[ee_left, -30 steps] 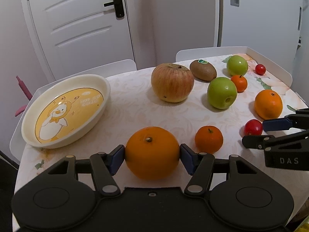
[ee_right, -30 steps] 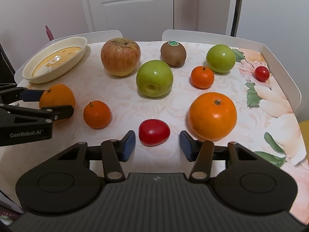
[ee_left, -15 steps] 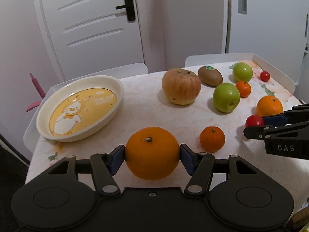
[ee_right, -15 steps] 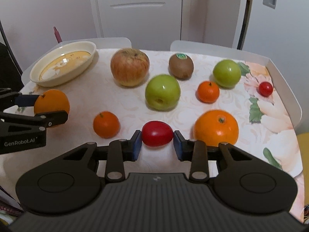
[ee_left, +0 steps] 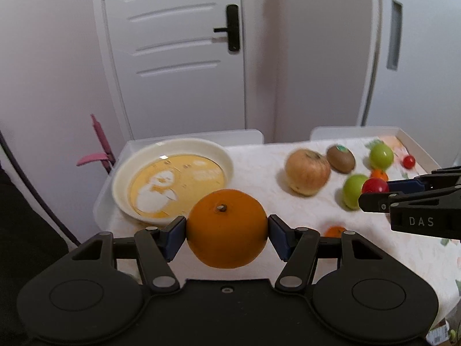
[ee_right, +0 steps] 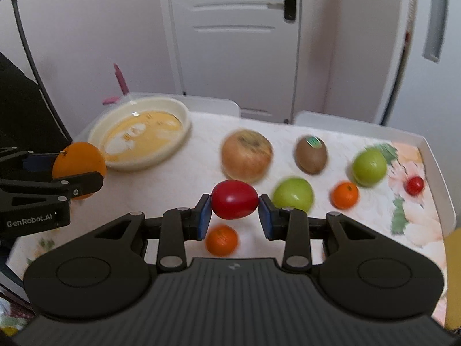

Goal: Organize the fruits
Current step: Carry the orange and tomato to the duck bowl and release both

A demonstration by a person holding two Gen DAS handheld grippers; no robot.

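My left gripper (ee_left: 227, 232) is shut on a large orange (ee_left: 227, 227) and holds it above the table's near left part, in front of the cream dish (ee_left: 173, 178) with a yellow cartoon bottom. My right gripper (ee_right: 234, 212) is shut on a red tomato (ee_right: 234, 199) and holds it above the table's middle. In the right wrist view the left gripper (ee_right: 72, 173) with its orange (ee_right: 78, 161) is at the left, beside the dish (ee_right: 141, 138). In the left wrist view the right gripper (ee_left: 380, 191) and tomato (ee_left: 374, 186) are at the right.
On the table lie a big reddish apple (ee_right: 246, 155), a kiwi (ee_right: 311, 154), two green apples (ee_right: 293, 194) (ee_right: 369, 167), two small mandarins (ee_right: 222, 239) (ee_right: 344, 194) and a cherry tomato (ee_right: 414, 185). White chair backs (ee_right: 354, 125) and a door stand behind.
My right gripper closed on the red tomato and lifted it off the table. My left gripper raised the large orange higher. Both views now look down from further up.
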